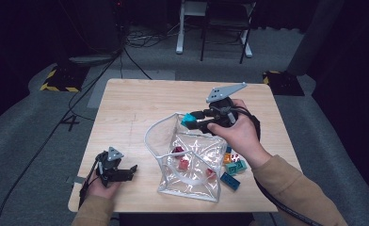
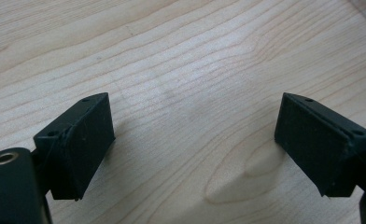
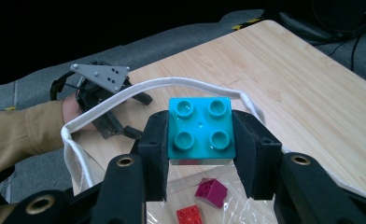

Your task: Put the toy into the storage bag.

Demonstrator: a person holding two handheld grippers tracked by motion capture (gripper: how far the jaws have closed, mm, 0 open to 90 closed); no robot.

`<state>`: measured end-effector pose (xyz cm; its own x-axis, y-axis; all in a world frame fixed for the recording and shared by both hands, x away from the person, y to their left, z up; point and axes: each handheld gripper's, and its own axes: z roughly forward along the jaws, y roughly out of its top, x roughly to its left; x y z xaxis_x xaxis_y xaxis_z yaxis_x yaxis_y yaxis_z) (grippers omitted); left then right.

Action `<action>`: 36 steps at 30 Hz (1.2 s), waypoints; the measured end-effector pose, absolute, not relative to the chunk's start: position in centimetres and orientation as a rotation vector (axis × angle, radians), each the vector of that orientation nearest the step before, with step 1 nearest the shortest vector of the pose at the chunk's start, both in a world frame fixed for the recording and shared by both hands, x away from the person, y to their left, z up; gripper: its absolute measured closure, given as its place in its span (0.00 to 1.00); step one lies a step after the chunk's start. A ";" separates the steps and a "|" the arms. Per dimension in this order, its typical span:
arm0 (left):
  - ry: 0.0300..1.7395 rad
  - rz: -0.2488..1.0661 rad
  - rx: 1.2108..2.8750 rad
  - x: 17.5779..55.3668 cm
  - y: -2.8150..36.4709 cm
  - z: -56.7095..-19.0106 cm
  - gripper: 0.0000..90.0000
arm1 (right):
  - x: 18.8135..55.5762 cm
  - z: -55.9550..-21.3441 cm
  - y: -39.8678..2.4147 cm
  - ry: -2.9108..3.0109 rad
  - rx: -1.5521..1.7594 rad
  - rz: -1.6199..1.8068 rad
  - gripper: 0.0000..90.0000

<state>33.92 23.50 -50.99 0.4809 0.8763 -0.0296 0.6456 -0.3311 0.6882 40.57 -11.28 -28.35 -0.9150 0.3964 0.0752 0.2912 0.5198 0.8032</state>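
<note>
My right fingers [image 3: 200, 154] pinch the teal brick [image 3: 200, 128] above the clear bag's [image 1: 192, 162] white rim (left fingers [image 2: 195, 140] spread, idle on the counter [image 1: 140, 103]); clipping that floppy rim could spill it outside.

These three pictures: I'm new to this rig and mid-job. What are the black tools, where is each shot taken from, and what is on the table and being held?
A person holds a two-jaw tool in each hand. The high view looks down on the wooden table; the other two cameras ride on the tools and look along their jaws.

The right hand-held gripper is shut on a teal brick, held over the white-rimmed mouth of a clear plastic bag. Inside the bag lie a red brick and a magenta brick. A few loose bricks sit beside the bag.

The left hand-held gripper rests near the table's front corner, jaws open, with bare wood between them.
</note>
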 end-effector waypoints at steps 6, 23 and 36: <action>1.252 0.463 2.088 33.9 23.5 -51.0 0.13 | 40.7 -29.3 -10.3 2.680 0.595 1.314 0.65; 1.253 0.464 2.085 33.9 23.5 -51.0 0.13 | 41.1 -32.1 -10.4 2.800 0.624 1.099 0.65; 1.253 0.463 2.085 33.9 23.5 -51.0 0.13 | 40.8 -32.9 -10.3 2.873 0.606 0.966 0.59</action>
